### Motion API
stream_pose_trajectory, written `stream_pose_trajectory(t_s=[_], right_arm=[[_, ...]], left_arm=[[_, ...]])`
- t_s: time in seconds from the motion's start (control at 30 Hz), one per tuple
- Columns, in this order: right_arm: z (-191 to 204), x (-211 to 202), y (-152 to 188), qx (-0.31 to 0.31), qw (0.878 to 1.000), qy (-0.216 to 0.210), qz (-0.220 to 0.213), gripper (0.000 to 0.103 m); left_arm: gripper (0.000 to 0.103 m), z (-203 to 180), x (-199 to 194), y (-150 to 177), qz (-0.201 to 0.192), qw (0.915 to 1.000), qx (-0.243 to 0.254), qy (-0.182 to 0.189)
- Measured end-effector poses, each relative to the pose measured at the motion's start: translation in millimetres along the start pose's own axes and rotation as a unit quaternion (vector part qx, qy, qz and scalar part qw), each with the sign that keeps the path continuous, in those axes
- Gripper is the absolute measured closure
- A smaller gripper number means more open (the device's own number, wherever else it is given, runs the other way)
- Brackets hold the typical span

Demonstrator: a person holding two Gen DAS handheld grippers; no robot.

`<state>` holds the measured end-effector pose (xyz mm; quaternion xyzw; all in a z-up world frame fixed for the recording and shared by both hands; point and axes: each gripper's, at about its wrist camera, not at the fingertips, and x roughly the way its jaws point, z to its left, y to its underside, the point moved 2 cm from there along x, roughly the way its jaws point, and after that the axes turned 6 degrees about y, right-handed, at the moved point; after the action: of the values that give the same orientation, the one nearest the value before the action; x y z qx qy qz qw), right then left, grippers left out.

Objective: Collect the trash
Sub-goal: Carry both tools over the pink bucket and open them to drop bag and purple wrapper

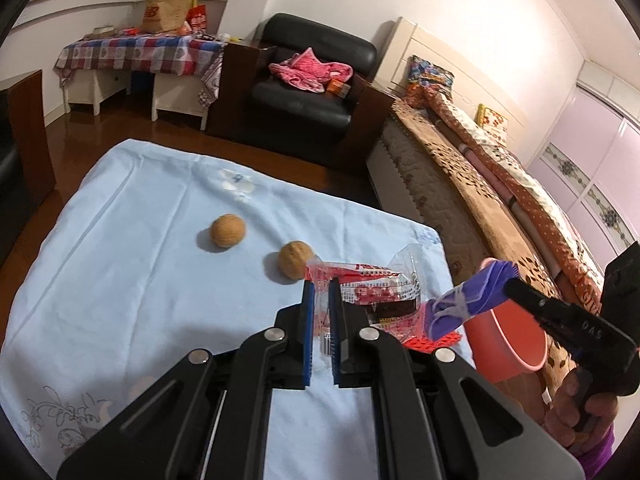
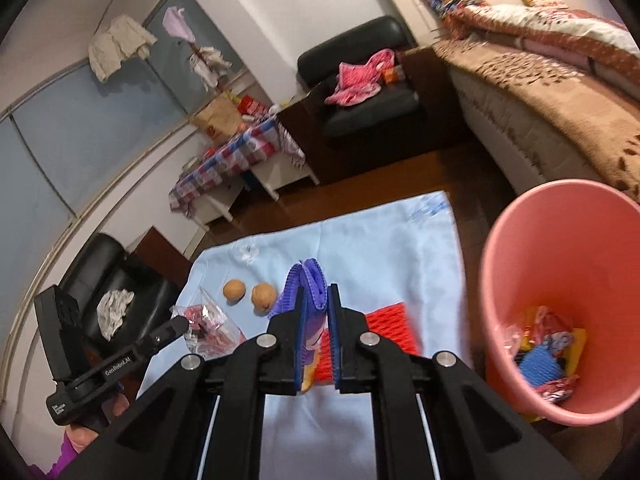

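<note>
The left gripper [image 1: 321,292] tilts down over the pale blue cloth [image 1: 120,240], its jaws clamped on a clear wrapper [image 1: 376,292] with red print; the wrapper's clear end sits between the blue pads and the rest fans out to the right, clear of the cloth. In the right wrist view this gripper [image 2: 182,322] reaches in from the left with the wrapper [image 2: 208,324] at its tip.

The right gripper [image 2: 318,300] also points down, jaws narrow and pinching a purple foam net [image 2: 310,280] that sticks up past the pads. From the left camera the hand [image 1: 576,404] holds it at the right edge — the net [image 1: 468,296] juts out over the table's corner, just beside the pink bin [image 1: 508,344].

A red net [image 2: 386,326] lies on the cloth under the right gripper. Two walnuts [image 1: 228,231] rest near the middle. The bin [image 2: 560,272] stands beside the table with bright scraps at its bottom.
</note>
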<state>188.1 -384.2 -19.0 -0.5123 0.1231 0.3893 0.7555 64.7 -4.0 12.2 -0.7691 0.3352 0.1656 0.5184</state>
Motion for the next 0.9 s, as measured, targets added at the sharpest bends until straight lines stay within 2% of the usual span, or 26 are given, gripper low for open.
stream_pose_trajectory(t_s=[0.27, 0.47, 0.67, 0.9], right_arm=[[-34.5, -50.0, -4.4, 0.005, 0.997, 0.067, -0.043, 0.094], [-65.3, -85.9, -5.3, 0.013, 0.99, 0.117, -0.076, 0.094], [-94.7, -106.5, -0.7, 0.012, 0.981, 0.171, -0.093, 0.094], [-113.3, -112.0, 10.6, 0.004, 0.973, 0.209, -0.096, 0.094]], left_arm=[[0.097, -43.2, 9.3, 4.2, 0.015, 0.9987, 0.04, 0.027], [0.097, -82.2, 23.3, 6.8, 0.027, 0.9954, 0.078, 0.049], [0.097, -125.2, 36.9, 11.1, 0.036, 0.99, 0.117, 0.07], [0.097, -169.3, 56.0, 18.1, 0.046, 0.9831, 0.154, 0.088]])
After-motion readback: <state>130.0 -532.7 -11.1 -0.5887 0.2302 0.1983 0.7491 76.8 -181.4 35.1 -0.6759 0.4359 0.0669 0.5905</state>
